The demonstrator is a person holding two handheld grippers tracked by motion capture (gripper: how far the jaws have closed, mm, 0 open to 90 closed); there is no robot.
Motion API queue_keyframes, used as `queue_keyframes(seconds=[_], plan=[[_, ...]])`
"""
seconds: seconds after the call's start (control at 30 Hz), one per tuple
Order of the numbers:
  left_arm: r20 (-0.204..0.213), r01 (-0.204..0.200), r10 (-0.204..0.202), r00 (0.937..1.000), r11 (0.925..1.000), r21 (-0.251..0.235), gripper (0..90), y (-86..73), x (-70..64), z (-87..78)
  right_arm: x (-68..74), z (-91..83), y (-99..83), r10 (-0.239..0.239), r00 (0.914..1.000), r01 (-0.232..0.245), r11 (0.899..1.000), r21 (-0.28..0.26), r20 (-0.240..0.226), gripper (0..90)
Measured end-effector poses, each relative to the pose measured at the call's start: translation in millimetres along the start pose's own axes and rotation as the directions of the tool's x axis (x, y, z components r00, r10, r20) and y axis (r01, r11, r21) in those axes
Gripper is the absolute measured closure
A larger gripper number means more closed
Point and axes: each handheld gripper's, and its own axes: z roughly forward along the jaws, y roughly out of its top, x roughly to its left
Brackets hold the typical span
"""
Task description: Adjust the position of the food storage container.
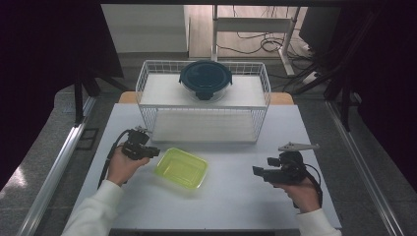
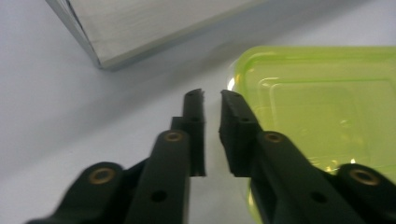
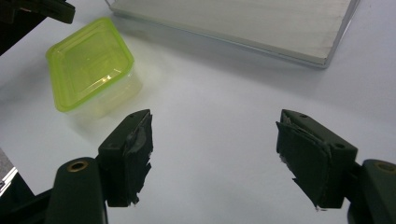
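A yellow-green clear plastic container [image 1: 181,168] lies on the white table [image 1: 236,196], a little left of centre. My left gripper [image 1: 156,152] is at the container's left corner. In the left gripper view, the jaws of my left gripper [image 2: 212,95] stand only a narrow gap apart with bare table between them, and the right jaw overlaps the container's [image 2: 322,102] rim. My right gripper [image 1: 255,170] hovers over the table's right side. In the right gripper view my right gripper [image 3: 214,116] is wide open and empty, with the container [image 3: 88,63] far off at the upper left.
A white wire rack [image 1: 204,125] stands at the back of the table. A round glass bowl with a dark blue lid [image 1: 205,78] sits on its top shelf. The rack's pale base plate [image 3: 243,23] lies beyond the grippers. Dark curtains hang on both sides.
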Motion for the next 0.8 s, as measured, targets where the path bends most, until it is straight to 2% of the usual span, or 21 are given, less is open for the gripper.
queue_keyframes(seconds=[0.17,0.23,0.27,0.37,0.6,0.7,0.8], plan=[[0.008,-0.012,0.011,0.9999,0.9991,0.041,89.8,4.0,0.1,9.3,-1.1,1.1,-0.6,0.003,1.0000,-0.003,1.000,0.005,0.005,26.5],[0.011,-0.036,0.036,0.9993,0.9976,0.058,90.0,3.2,-3.5,11.2,-2.1,1.0,-0.8,0.003,0.9999,-0.003,1.000,0.003,0.012,26.3],[-0.001,-0.049,0.049,0.9988,0.9963,0.071,90.0,2.4,-5.8,12.9,-2.6,0.6,-0.9,0.003,0.9999,-0.003,1.000,0.000,0.017,26.2],[-0.004,-0.058,0.058,0.9983,0.9943,0.089,90.0,1.5,-7.0,15.3,-5.3,-1.7,-1.0,0.016,0.9994,-0.016,1.000,-0.013,0.030,26.1],[0.004,-0.059,0.059,0.9983,0.9935,0.097,90.0,-1.7,-9.6,16.5,-7.6,-5.6,-0.9,0.035,0.9986,-0.034,0.999,-0.034,0.040,26.1],[0.031,-0.059,0.056,0.9979,0.9936,0.097,90.0,-4.6,-10.6,16.6,-7.7,-5.2,-1.0,0.035,0.9986,-0.034,0.999,-0.030,0.040,26.1],[0.041,-0.069,0.065,0.9970,0.9927,0.099,90.0,-7.1,-14.3,15.9,-7.4,-4.6,-1.0,0.038,0.9986,-0.037,0.999,-0.031,0.038,26.1]])
